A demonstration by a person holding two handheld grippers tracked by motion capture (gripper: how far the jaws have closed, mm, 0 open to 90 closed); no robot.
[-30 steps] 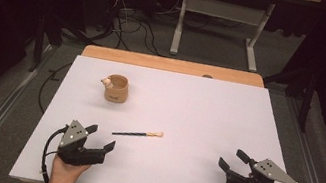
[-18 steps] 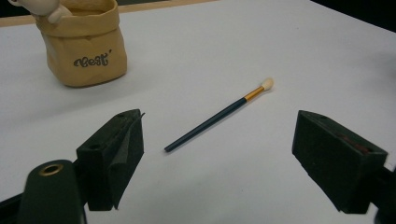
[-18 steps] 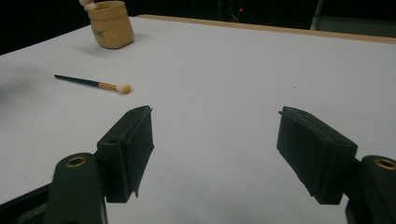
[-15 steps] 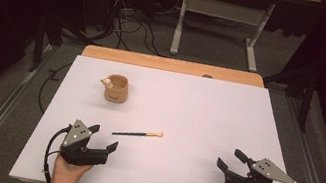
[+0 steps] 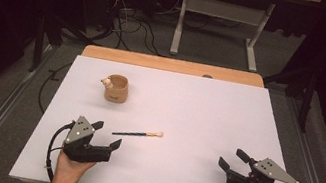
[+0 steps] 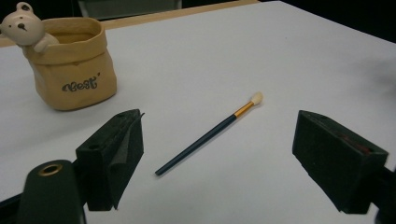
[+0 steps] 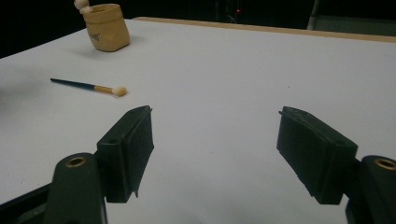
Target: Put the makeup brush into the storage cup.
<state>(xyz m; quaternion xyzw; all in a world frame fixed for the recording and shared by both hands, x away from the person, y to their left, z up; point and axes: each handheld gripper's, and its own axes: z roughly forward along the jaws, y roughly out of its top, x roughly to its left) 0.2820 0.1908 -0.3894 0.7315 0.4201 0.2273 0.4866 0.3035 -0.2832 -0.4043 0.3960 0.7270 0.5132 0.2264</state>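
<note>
Plainly poised for a pick rather than mid-grasp: left hand-held gripper resting low at the near edge of the table, jaws spread wide and holding nothing, aimed forward and a little toward the middle. Just ahead of those open jaws, lying flat on the white surface, a slim brush, dark handle end nearest the left hand-held gripper, pale bristle tip pointing away toward the right hand-held gripper. Seen along the left jaws, framed between them but not yet touched, and set at a slant across the line of approach, so probably calling for a slight turn of the wrist to close across the thin handle instead of along it. Farther ahead of the left hand-held gripper and a little to its outer side, upright and well apart from the brush, a tan pot with a small bear figure hooked over its rim, mouth open upward, likely the place meant for the brush. Right hand-held gripper likewise wide open and empty, parked near the opposite corner, well apart from both things, seemingly kept clear so as not to crowd the reach. Jaws opened this far presumably to give margin around so thin a thing lying flat against the table.
</note>
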